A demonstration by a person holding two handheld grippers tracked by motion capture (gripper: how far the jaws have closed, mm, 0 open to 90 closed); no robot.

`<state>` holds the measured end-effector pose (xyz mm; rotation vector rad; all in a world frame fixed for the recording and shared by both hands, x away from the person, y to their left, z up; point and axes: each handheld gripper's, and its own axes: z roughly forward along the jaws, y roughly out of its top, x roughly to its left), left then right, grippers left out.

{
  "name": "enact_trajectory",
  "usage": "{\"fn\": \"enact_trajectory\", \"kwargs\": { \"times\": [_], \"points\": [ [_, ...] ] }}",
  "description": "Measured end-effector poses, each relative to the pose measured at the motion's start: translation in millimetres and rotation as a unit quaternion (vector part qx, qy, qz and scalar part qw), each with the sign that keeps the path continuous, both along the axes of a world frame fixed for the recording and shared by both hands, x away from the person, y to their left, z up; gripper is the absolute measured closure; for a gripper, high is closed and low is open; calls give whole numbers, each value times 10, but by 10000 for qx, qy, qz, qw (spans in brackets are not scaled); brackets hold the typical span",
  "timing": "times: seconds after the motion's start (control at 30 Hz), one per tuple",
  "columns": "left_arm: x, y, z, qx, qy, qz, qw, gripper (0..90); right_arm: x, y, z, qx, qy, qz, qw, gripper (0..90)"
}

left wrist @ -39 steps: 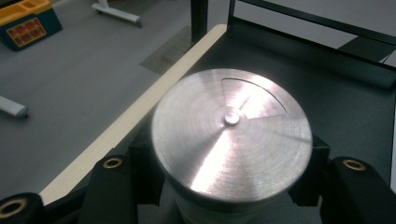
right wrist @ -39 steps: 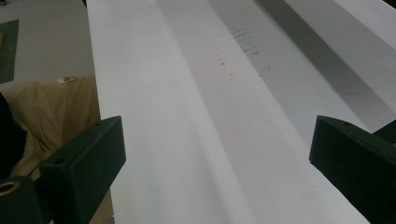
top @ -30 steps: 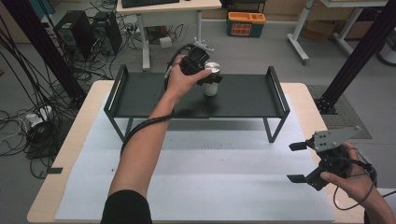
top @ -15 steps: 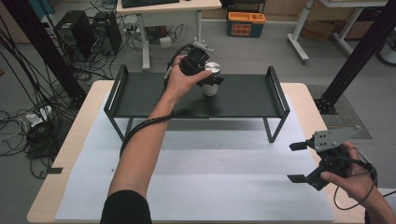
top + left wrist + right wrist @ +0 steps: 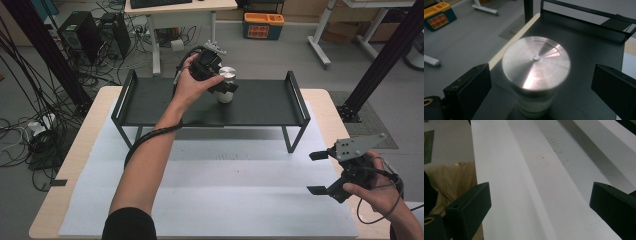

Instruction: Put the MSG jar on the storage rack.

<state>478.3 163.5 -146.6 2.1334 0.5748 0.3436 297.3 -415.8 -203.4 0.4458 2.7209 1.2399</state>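
Brushed metal on matt black, pale paper over wood

The cup (image 5: 535, 75) wears a brushed-metal lid, satiny, streaked with bright radial glare, above a pale, dull-looking body; the shelf (image 5: 260, 102) under it is smooth matt black, its frame the same flat black; the left claw (image 5: 541, 86) shows matt black plastic-looking pads, faintly grainy; the right claw (image 5: 540, 207) has identical dull black pads, and a grey flat-finished plate tops it in the high view; the counter (image 5: 87, 125) is light wood, smooth-edged, mostly covered by a white paper sheet (image 5: 220, 200), matt with soft creases
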Motion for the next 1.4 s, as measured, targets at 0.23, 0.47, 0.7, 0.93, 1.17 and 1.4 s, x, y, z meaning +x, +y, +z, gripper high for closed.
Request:
{"fn": "enact_trajectory", "kwargs": {
  "times": [0.23, 0.47, 0.7, 0.93, 1.17, 1.4],
  "points": [
    [-335, 335, 107, -17, -173, 154, 9997, 31, 65, 51, 83, -37, -49, 19, 10000, 34],
    [-759, 771, 186, -123, -245, 66, 9996, 30, 114, 99, 193, -65, -127, -70, 9999, 34],
    [-1090, 1120, 241, -75, -161, -375, 9991, 45, 107, 140, 281, -70, -195, -106, 9997, 34],
    [-1284, 1267, 261, -2, -56, -1032, 9946, 69, 82, 157, 337, -18, -269, -162, 9995, 34],
    [-1420, 1311, 177, 83, 72, -1394, 9902, 66, 61, 149, 367, 4, -306, -214, 9993, 34],
    [-1446, 1337, 103, 126, 152, -1540, 9879, 64, 66, 159, 370, 17, -320, -223, 9992, 34]
  ]
}}
